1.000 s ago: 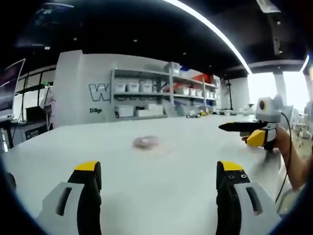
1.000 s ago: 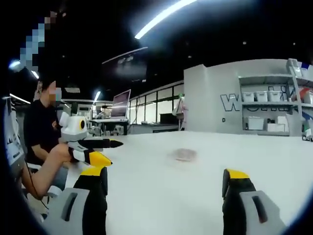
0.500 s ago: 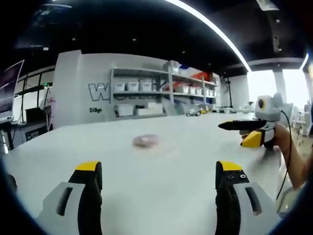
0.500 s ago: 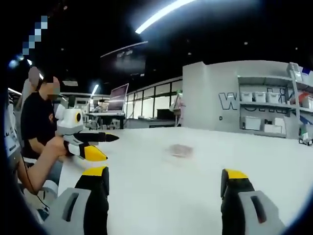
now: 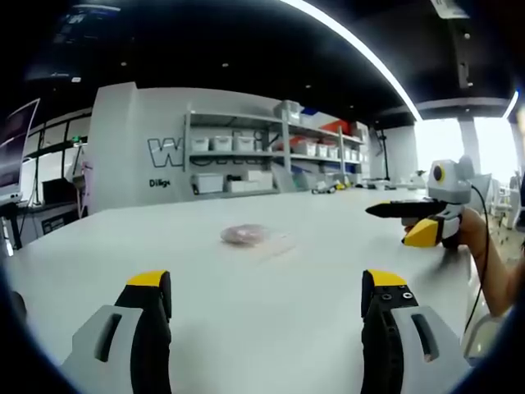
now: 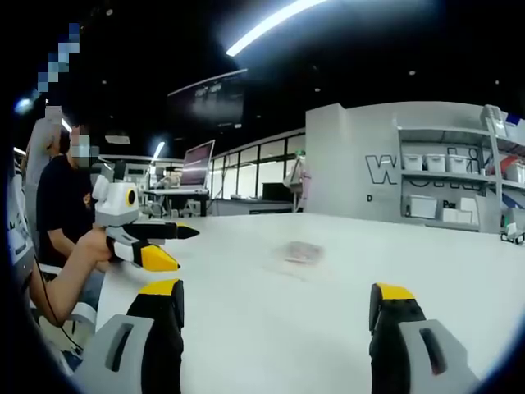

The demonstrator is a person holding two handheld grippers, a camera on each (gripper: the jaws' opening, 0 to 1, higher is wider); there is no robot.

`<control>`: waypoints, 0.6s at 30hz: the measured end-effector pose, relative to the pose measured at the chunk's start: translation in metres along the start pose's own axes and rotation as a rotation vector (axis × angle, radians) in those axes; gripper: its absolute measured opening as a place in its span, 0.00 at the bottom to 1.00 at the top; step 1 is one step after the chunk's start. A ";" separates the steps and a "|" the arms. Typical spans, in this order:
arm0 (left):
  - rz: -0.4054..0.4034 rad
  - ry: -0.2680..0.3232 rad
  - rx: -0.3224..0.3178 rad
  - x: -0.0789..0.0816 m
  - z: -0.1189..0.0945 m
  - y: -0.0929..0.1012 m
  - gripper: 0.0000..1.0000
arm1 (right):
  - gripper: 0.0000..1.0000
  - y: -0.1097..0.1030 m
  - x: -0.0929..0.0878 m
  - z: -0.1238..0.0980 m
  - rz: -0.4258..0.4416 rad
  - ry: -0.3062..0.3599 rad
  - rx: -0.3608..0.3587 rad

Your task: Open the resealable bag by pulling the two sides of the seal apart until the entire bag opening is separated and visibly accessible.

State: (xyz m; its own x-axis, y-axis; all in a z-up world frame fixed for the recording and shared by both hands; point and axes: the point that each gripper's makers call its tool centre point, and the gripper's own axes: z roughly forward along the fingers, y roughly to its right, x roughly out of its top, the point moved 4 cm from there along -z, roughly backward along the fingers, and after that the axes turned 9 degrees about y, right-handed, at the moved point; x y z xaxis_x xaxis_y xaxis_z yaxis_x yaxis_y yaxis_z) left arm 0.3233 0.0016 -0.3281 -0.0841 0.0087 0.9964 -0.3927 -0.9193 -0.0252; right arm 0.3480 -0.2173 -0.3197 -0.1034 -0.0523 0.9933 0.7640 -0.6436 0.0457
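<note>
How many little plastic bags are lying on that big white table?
1. The resealable bag lies flat near the middle of the white table, ahead of both grippers; the right gripper view shows the same bag. Nothing on the table seems to hide another.

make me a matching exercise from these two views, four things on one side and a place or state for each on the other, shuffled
Things:
1. resealable bag
2. left gripper
3. storage shelves
4. table

Places or states:
A. against the far wall, holding white bins
B. lying flat on the table, apart from both grippers
C. jaws wide apart, holding nothing
D. white, broad, bearing the bag

Pairs: 1-B, 2-C, 3-A, 4-D

The right gripper also stands open, short of the bag.
</note>
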 end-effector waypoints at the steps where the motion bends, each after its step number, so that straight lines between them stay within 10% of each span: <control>1: 0.000 0.001 0.001 0.000 0.000 0.000 0.96 | 0.95 0.000 0.000 0.000 0.000 0.000 0.001; 18: 0.002 0.024 -0.005 0.003 0.000 0.001 0.96 | 0.93 0.002 -0.002 0.006 0.004 -0.013 0.004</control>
State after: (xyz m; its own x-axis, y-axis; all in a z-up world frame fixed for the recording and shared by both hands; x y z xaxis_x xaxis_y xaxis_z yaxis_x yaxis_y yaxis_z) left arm 0.3226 0.0010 -0.3252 -0.1065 0.0167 0.9942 -0.3968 -0.9175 -0.0271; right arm 0.3539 -0.2138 -0.3206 -0.0919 -0.0454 0.9947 0.7671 -0.6401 0.0417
